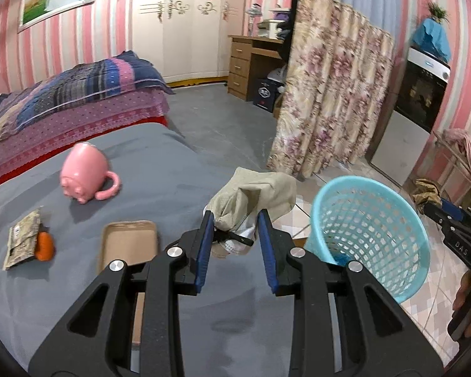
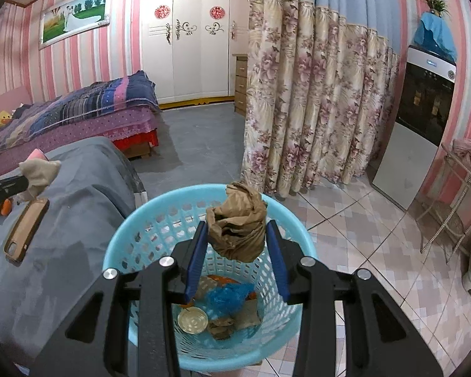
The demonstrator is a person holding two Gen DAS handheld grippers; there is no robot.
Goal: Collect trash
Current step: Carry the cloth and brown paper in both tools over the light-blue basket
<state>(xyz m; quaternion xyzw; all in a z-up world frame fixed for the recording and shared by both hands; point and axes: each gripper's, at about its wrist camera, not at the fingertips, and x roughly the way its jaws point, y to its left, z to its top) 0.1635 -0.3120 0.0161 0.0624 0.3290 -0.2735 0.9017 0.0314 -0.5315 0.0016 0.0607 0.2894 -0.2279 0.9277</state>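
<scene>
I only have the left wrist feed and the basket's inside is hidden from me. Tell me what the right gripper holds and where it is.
Observer: The right gripper is shut on a crumpled brown paper wad, poised above the blue basket.
Operator: Report what's already in the basket.
Observer: A blue plastic bag, a round metal lid and some brown scraps lie at the bottom.
Operator: Say how my own load looks from there.
Observer: The beige cloth in the left gripper is over the grey bed, not over the basket.
</scene>
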